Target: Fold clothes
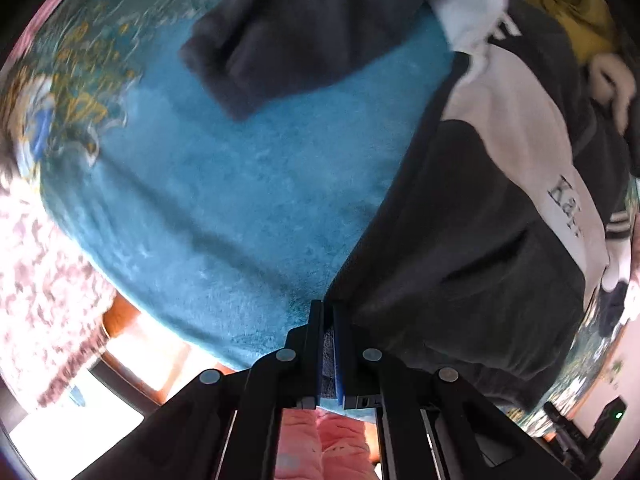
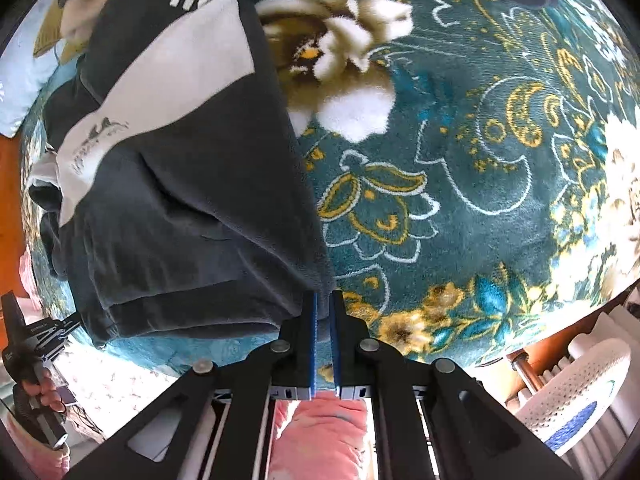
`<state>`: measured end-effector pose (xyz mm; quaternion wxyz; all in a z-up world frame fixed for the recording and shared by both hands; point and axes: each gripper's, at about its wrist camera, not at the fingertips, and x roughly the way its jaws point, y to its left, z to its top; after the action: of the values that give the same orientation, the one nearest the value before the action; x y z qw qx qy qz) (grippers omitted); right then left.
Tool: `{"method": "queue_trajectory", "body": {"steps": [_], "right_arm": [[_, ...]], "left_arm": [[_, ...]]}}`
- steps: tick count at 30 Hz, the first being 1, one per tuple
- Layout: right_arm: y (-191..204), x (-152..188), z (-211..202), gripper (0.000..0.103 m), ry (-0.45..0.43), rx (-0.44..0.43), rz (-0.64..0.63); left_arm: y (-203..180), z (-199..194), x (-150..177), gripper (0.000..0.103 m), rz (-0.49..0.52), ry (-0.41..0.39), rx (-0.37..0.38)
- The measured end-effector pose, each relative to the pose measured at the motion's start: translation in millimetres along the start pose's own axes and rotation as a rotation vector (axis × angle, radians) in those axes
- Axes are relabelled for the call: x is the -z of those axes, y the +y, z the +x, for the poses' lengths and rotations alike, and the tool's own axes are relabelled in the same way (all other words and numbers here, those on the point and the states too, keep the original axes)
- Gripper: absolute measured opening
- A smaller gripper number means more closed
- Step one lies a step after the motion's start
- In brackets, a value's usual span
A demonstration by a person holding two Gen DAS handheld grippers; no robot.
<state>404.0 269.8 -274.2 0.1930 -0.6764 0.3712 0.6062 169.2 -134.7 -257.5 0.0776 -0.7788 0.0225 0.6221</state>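
Jacket [image 2: 188, 200] lay on the blanket [image 2: 460, 200], long axis running away from both tools. Left tool [image 1: 329, 312] gripped one hem corner; right tool [image 2: 323, 300], nearly closed, pinched the other.

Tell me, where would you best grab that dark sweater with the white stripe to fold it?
Probably at the bottom hem corners. The dark sweater lies flat on the teal blanket with its hem nearest both tools, so come in low from the near edge. The left gripper and right gripper sit at those corners.
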Motion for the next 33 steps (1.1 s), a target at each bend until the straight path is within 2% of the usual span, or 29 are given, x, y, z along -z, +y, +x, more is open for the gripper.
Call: {"method": "queue_trajectory", "body": {"steps": [3,6,9,12,16,19,21,22,23,26,28,33], "right_arm": [[-0.9,2.3,-5.2,0.005,-0.007,0.018,0.007],[1.2,2.6,-18.0,0.005,-0.032,0.018,0.017],[6.3,1.6,-32.3,0.006,-0.056,0.017,0.022],[13.5,0.3,-51.8,0.006,-0.085,0.020,0.029],[20.8,-3.5,-81.3,0.006,-0.129,0.019,0.032],[22.3,-18.1,-98.2,0.010,-0.171,0.008,0.046],[6.3,-30.1,-116.0,0.025,-0.229,-0.033,0.095],[-1.7,-36.1,-124.9,0.041,-0.258,-0.054,0.120],[-13.5,-40.7,-133.3,0.050,-0.286,-0.085,0.153],[-61.1,-51.9,-153.1,0.051,-0.359,-0.204,0.284],[-101.8,-63.7,-152.4,0.052,-0.383,-0.282,0.390],[-190.9,-108.0,-126.0,0.052,-0.362,-0.402,0.592]], "left_arm": [[4.3,-3.3,-0.8,0.007,-0.001,0.017,0.003],[17.7,-13.4,-3.5,0.007,-0.015,0.006,-0.054],[33.6,-21.2,-7.8,0.007,-0.083,0.034,-0.041],[39.6,-40.5,-15.4,0.007,-0.141,-0.005,0.011],[31.2,-88.2,-67.8,0.007,-0.156,-0.076,0.077],[24.3,-126.0,-79.2,0.009,-0.152,-0.123,0.139],[8.6,-161.2,-98.8,0.018,-0.145,-0.146,0.184],[-3.6,-176.4,-106.8,0.026,-0.138,-0.157,0.203],[-15.6,-187.0,-111.5,0.031,-0.131,-0.165,0.214],[-44.7,-202.0,-112.8,0.033,-0.136,-0.187,0.233],[-60.9,-209.6,-112.1,0.034,-0.171,-0.197,0.251],[-96.6,-218.3,-103.8,0.046,-0.326,-0.198,0.270]]}}
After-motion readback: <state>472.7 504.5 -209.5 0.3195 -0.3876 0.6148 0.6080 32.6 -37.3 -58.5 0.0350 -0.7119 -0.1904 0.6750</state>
